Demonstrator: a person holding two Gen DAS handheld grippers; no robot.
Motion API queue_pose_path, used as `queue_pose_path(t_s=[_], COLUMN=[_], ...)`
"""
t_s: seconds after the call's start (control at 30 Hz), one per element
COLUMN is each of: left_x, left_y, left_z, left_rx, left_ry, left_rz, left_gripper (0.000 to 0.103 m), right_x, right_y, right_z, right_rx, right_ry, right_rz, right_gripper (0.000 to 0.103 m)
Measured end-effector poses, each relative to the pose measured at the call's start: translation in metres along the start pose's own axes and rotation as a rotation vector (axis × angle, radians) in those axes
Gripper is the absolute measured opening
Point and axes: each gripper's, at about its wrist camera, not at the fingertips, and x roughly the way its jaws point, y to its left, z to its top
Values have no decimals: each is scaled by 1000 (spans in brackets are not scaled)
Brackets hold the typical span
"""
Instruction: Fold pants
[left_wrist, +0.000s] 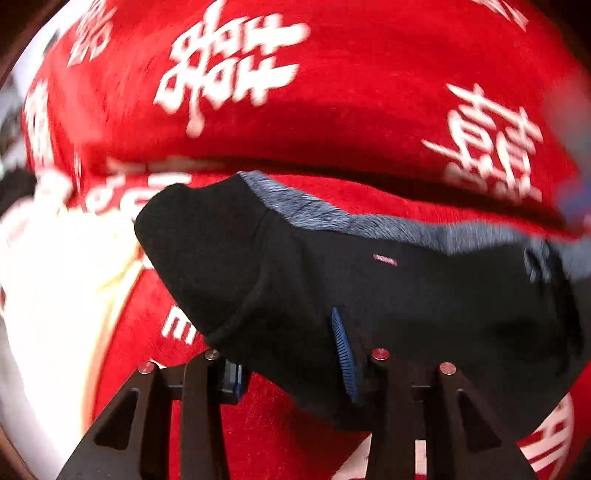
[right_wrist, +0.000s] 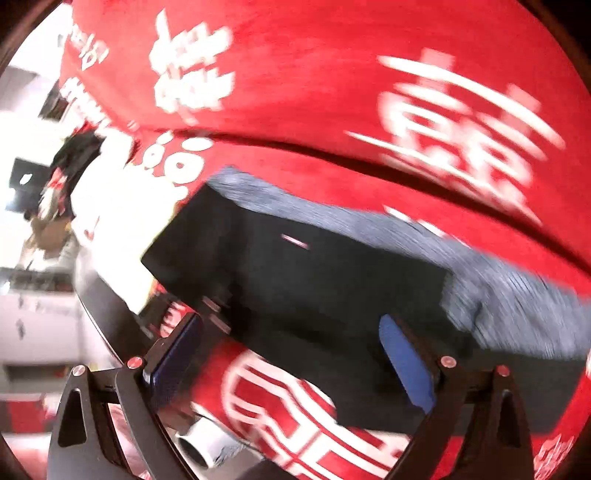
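Black pants (left_wrist: 388, 295) with a grey fleecy lining strip (left_wrist: 332, 216) and a small pink label lie folded on a red blanket (left_wrist: 332, 110) with white characters. In the left wrist view my left gripper (left_wrist: 291, 365) stands open, its blue-padded fingers (left_wrist: 345, 350) at the pants' near edge, the right pad lying over the black fabric. In the right wrist view the pants (right_wrist: 314, 280) lie just ahead. My right gripper (right_wrist: 291, 354) is open, its blue pads (right_wrist: 406, 362) on either side of the near edge. Both views are motion-blurred.
A cream-white cloth (left_wrist: 55, 295) lies left of the pants. The red blanket has a raised fold (right_wrist: 369, 147) behind the pants. At the left of the right wrist view are a dark bed edge (right_wrist: 107, 325), room clutter (right_wrist: 55, 192) and a white tube (right_wrist: 203, 446).
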Motion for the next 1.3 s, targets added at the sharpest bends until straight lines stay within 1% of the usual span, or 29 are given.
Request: queue_pose_path(t_s=[0.07, 0.13, 0.2, 0.3, 0.4, 0.43, 0.47, 0.5, 0.53, 0.57, 0.63, 0.67, 0.73, 0.77, 0.8, 0.83, 0.87, 0.93, 0.97, 1.03, 1.07, 1.1, 1.17, 1.23, 1.27, 1.3], left_x=[-1, -1, 0, 0, 0, -1, -1, 0, 0, -6, -19, -29, -46, -57, -67, -77, -90, -109, -122, -137, -144, -152, -161, -165, -165, -163], left_y=[-6, -8, -10, -14, -17, -19, -21, -20, -19, -19, -26, -33, -43, -49, -56, -62, -72, -91, -107, -130, -145, -166, -201, -238, -263, -280], left_z=[-3, -7, -6, -6, -7, -6, -5, -4, -4, -3, 1, 4, 10, 15, 18, 22, 26, 34, 39, 44, 46, 48, 46, 41, 36, 32], left_rx=[42, 64, 83, 106, 124, 126, 125, 113, 94, 89, 112, 132, 149, 154, 156, 158, 167, 187, 207, 228, 242, 265, 311, 363, 400, 424], left_ry=[-13, -18, -20, -27, -34, -33, -31, -15, 6, -8, -34, -52, -75, -89, -100, -109, -122, -143, -151, -156, -155, -153, -158, -156, -142, -130], left_rz=[32, 52, 68, 83, 100, 105, 107, 100, 89, 75, 57, 45, 21, -1, -22, -43, -68, -101, -126, -158, -177, -199, -230, -257, -271, -276], left_gripper=[40, 40, 40, 40, 40, 40, 40, 40, 40, 40, 40, 40, 40, 40, 40, 40, 40, 40, 40, 40, 41, 44, 47, 47, 48, 48], right_x=[18, 39, 58, 98, 131, 139, 145, 151, 151, 147, 120, 108, 69, 58, 36, 25, 3, -31, -43, -80, -91, -109, -129, -146, -154, -156], right_y=[31, 61, 85, 119, 135, 137, 137, 136, 131, 126, 110, 103, 76, 67, 48, 39, 20, -7, -16, -48, -58, -77, -105, -137, -160, -176], right_z=[30, 56, 69, 80, 80, 80, 78, 78, 76, 76, 70, 68, 55, 52, 41, 35, 22, -2, -10, -38, -42, -59, -81, -101, -117, -125], right_rx=[-62, -125, -177, -266, -336, -342, -346, -351, -345, -334, -307, -294, -234, -212, -169, -145, -100, -48, -35, 13, 30, 57, 88, 132, 163, 185], right_ry=[77, 146, 223, 360, 460, 487, 505, 526, 525, 508, 418, 392, 316, 293, 245, 220, 171, 90, 60, -21, -41, -75, -115, -148, -165, -170], right_rz=[33, 43, 55, 17, -51, -64, -72, -77, -100, -96, -38, -15, 85, 115, 170, 197, 249, 324, 341, 382, 390, 398, 405, 419, 417, 419], right_gripper=[98, 98, 98, 98, 98, 97, 82, 34, 23, 19, 17, 17, 17, 17, 17, 17, 17, 17, 17, 17, 17, 17, 18, 18, 19, 19])
